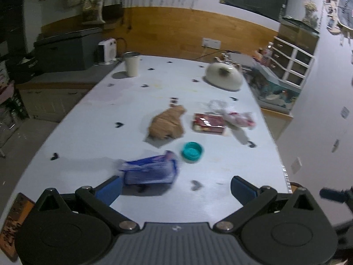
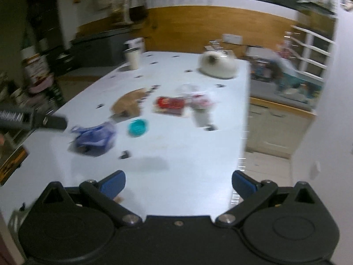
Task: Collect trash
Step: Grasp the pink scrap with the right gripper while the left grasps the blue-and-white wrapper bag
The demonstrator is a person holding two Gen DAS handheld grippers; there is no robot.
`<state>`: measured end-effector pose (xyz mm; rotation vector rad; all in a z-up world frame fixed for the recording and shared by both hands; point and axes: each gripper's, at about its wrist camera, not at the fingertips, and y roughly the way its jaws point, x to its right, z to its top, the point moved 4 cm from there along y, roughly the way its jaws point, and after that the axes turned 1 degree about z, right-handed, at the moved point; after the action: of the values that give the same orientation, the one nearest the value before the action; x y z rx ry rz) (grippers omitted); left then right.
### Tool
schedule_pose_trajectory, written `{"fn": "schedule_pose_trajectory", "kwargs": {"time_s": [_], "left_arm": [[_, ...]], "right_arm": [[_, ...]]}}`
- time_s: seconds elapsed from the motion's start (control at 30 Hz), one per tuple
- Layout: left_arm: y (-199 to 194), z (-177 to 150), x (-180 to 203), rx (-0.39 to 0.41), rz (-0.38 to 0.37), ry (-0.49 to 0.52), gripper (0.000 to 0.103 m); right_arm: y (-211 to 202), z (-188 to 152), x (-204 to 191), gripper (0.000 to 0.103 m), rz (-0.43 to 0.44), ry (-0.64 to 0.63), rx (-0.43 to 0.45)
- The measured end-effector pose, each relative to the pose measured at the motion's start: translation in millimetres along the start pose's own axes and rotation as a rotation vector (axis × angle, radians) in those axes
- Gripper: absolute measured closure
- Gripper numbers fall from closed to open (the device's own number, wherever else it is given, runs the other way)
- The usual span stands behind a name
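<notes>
I hold both grippers over a pale table (image 1: 88, 137). My left gripper (image 1: 176, 190) and right gripper (image 2: 178, 182) have fingers spread wide, empty. The trash lies ahead: blue wrapper (image 1: 150, 170) at twelve o'clock, teal lid (image 1: 192, 152), brown bag (image 1: 168, 122), red packet (image 1: 208, 123) beyond.

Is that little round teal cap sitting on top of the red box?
No, the small round teal cap lies on the bare table, apart from the flat red box.

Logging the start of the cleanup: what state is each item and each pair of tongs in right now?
Left tongs: open, empty.
Right tongs: open, empty.
Blue wrapper: crumpled, on table.
Teal cap: lying hollow side up.
Brown paper: crumpled.
Red box: lying flat.
Cup: upright.
</notes>
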<state>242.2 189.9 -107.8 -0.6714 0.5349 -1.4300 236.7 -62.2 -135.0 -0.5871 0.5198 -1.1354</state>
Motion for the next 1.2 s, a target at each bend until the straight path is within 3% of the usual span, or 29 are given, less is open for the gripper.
{"fn": "schedule_pose_trajectory", "kwargs": {"time_s": [0.33,0.5,0.67,0.8,1.0,1.2], "left_arm": [[27,8,-54,-0.013,0.016,-0.045,0.0],[58,16,-61,-0.022,-0.04,-0.015,0.0],[102,27,-71,-0.079,-0.104,-0.086,0.0],[134,39,-77,-0.101,-0.105,-0.085,0.0],[181,48,-94,-0.15,-0.144,-0.15,0.0],[201,25,-93,-0.226,-0.258,-0.228,0.0]], "right_arm": [[69,-35,-92,0.0,0.141,-0.233,-0.149],[102,-51,-128,0.0,0.147,-0.32,-0.201],[121,-63,-147,0.0,0.134,-0.446,-0.199],[124,-59,-135,0.0,0.114,-0.407,-0.195],[128,-52,-85,0.0,0.027,-0.276,-0.23],[131,-47,-46,0.0,-0.046,-0.168,-0.249]]}}
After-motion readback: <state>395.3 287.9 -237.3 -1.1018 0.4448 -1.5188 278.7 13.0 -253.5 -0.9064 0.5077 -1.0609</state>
